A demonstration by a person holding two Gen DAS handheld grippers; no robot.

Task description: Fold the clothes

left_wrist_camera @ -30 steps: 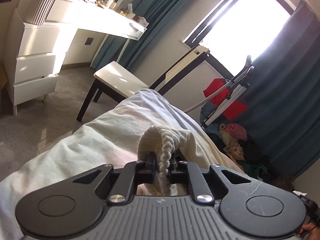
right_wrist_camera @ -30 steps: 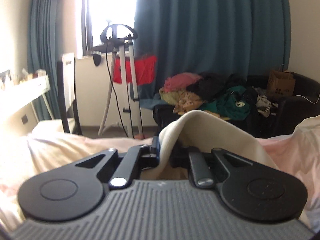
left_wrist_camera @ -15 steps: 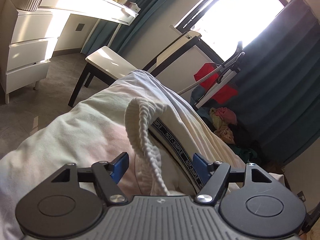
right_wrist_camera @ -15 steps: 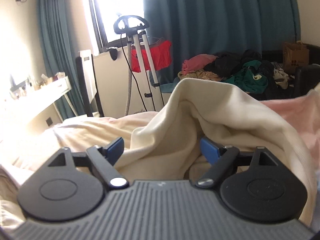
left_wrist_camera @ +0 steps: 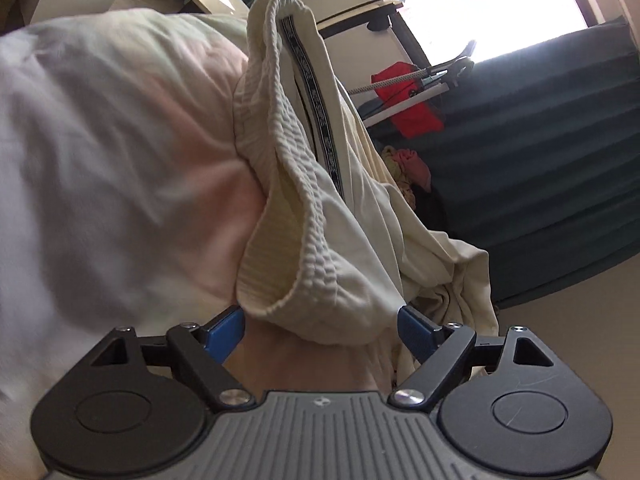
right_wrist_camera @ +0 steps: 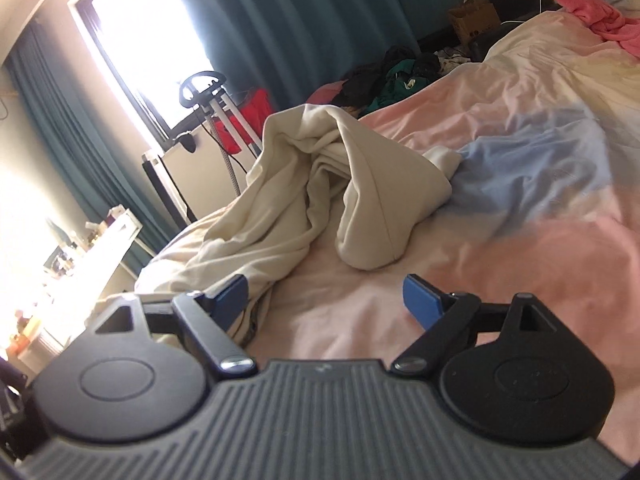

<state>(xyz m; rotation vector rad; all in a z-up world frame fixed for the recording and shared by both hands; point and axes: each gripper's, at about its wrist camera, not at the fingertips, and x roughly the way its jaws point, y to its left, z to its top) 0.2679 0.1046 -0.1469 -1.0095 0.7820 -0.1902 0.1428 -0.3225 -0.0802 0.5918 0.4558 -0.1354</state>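
A cream sweatshirt lies crumpled in a heap on the bed. In the left wrist view its ribbed collar with a dark printed neck tape hangs just in front of my left gripper. My left gripper is open, its blue pads either side of the collar and apart from it. My right gripper is open and empty, low over the sheet, short of the heap. Its left pad is next to the garment's near edge.
The bed has a pink, blue and cream sheet. A pink garment lies at its far right. A garment steamer stand, a red cloth, a clothes pile and teal curtains stand beyond. A dressing table is at left.
Both grippers opened and let go of the sweatshirt, then drew back. The garment dropped into a heap on the bed.
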